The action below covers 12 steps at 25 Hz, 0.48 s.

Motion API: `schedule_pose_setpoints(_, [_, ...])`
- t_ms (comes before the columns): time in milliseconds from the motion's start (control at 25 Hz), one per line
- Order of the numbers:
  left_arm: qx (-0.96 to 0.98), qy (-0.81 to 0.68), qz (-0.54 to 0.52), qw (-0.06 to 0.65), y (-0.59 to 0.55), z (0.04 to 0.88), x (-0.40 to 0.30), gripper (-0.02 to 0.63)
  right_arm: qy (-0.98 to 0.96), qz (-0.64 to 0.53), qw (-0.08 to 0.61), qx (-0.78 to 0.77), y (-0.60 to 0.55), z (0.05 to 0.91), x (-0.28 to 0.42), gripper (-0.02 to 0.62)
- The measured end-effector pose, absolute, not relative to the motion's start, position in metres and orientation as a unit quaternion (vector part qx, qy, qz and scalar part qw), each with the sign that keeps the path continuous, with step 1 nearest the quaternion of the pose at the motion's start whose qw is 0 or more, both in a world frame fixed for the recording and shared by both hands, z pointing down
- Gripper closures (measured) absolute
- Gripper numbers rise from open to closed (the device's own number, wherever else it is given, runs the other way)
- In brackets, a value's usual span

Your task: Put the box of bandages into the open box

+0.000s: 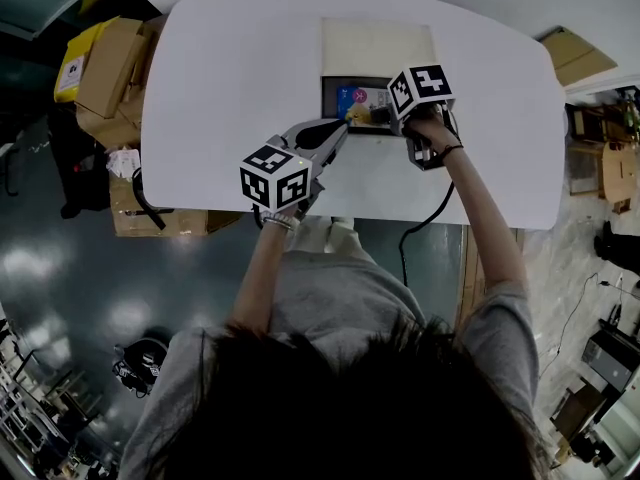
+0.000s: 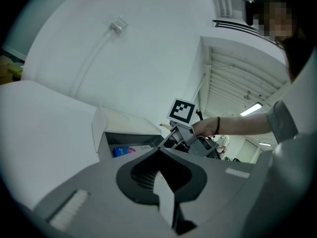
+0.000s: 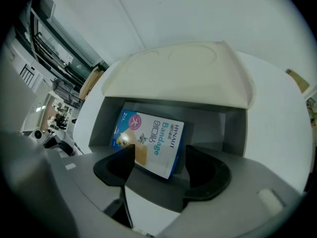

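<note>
On the white tabletop [image 1: 230, 78], far middle: open box [image 1: 327, 103], grey walls, cream lid [image 1: 378, 46] folded back flat behind it.

Box of bandages [image 1: 352, 98] is inside the open box. In the right gripper view it leans tilted [image 3: 153, 140], printed face up toward the camera (blue and white, "Bandage" legible), with its far side toward the left half of the cavity. Grey wall [image 3: 208, 125] is visible to its right.

Right gripper [image 1: 375, 116] sits at the near rim of the open box, pointing in. Its own view [image 3: 159, 152] shows the fingers [image 3: 116, 165] spread apart, released. The bandage box shows in the gap between them. One finger tip overlaps its face in the picture and the other stands clear of its edge. Can't confirm any contact, and nothing is clamped.

Left gripper [image 1: 340, 131] comes in from the near left, tips just beside the open box's near left corner. In its own view [image 2: 159, 151] the fingers [image 2: 166, 202] are clenched together, nothing between them. The same view shows the open box side wall [image 2: 101, 143], a blue strip of the bandage box [image 2: 124, 150] inside, and the right gripper's marker cube [image 2: 182, 111] beyond.

Cardboard cartons [image 1: 110, 68] are on the floor off the tabletop's left edge.
</note>
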<state>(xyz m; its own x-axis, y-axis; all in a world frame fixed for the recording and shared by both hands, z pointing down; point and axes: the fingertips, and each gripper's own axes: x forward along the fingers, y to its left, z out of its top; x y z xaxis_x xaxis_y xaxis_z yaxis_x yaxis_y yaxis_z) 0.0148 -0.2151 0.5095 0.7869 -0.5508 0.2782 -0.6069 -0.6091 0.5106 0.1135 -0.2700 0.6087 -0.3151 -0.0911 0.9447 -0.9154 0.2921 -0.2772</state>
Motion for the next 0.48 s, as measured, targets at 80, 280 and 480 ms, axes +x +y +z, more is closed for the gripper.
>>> schedule_pose_setpoints(80, [0.896,-0.324,0.046,0.300,-0.215,0.508,0.014,0.612,-0.671,0.452,0.442,0.387,-0.272,0.605,0.117,0.283])
schedule_pose_setpoints(280, [0.898,-0.324,0.047,0.295,-0.213,0.504,0.010,0.612,-0.689,0.435,0.426,0.394,-0.270,0.596,0.114,0.334])
schedule_pose_setpoints(480, [0.902,-0.320,0.051,0.285,-0.208,0.497,0.010,0.612,-0.713,0.424,0.389,0.400,-0.264,0.585,0.111,0.404])
